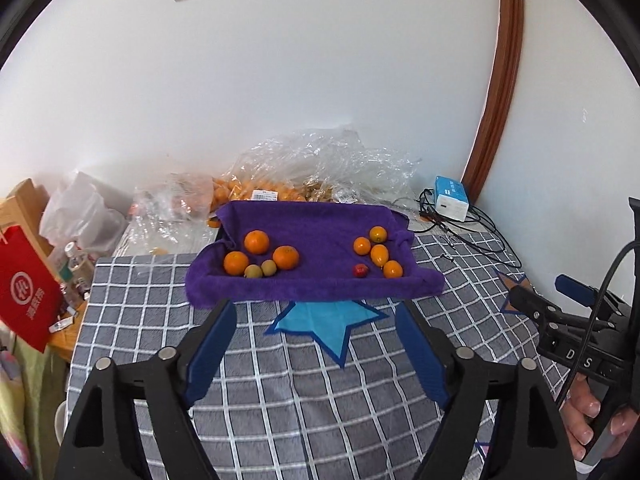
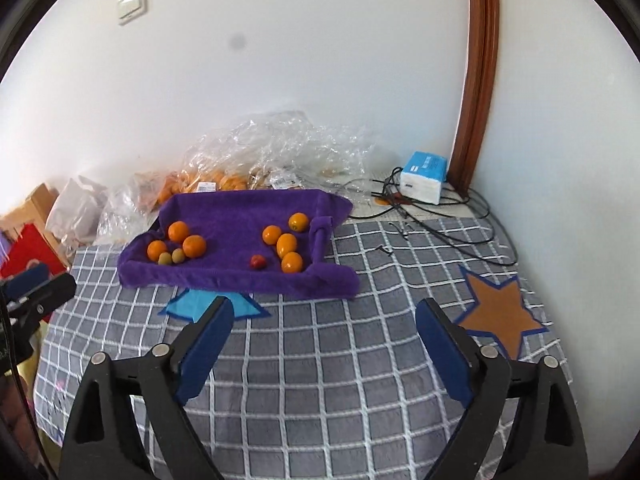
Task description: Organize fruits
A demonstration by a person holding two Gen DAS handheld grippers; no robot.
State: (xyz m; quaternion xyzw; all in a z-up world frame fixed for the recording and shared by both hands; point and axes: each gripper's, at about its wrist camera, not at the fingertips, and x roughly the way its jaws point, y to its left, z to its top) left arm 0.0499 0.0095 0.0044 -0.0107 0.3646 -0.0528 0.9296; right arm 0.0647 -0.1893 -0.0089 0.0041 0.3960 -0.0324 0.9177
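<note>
Fruits [image 1: 286, 257] sit sorted in two clusters on the purple towel [image 1: 316, 284]; my left claw [image 1: 316, 330] and right claw [image 2: 325, 326] hang spread wide and empty.

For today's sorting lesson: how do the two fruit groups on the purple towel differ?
The left group has three bigger oranges and two greenish fruits; the right group has four smaller oranges and one red fruit. Left is bunched tightly, right looser. Both rest on the purple towel.
</note>
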